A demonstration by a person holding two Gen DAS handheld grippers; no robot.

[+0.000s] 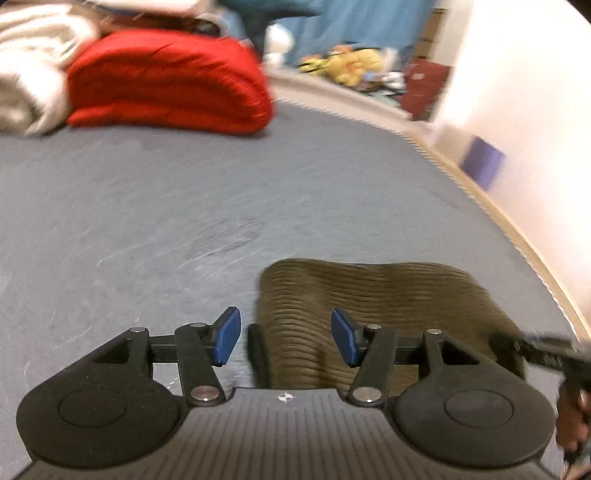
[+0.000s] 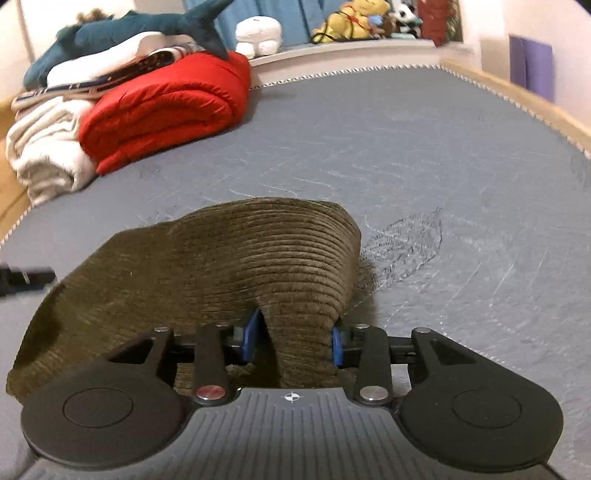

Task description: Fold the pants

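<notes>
The pants [image 1: 369,295] are olive-brown corduroy, bunched on a grey bed [image 1: 184,221]. My left gripper [image 1: 287,339] hovers over their near left edge with its jaws open. Its blue pads [image 1: 229,336] stand apart from the cloth, which runs up between them. In the right wrist view the pants [image 2: 221,266] rise in a mound toward my right gripper [image 2: 293,343], which is shut on a ridge of the cloth that fills the gap between its pads [image 2: 251,338]. The right gripper [image 1: 543,350] also shows, blurred, at the pants' right end. A black part of the left gripper [image 2: 22,277] shows at the picture's left edge.
A folded red quilt [image 2: 166,107] and a white blanket [image 2: 48,147] lie at the far left of the grey bed [image 2: 406,147], with a plush shark [image 2: 122,33] on top. More plush toys [image 2: 351,22] sit on a ledge behind. The bed's wooden edge [image 2: 517,99] and a wall run along the right.
</notes>
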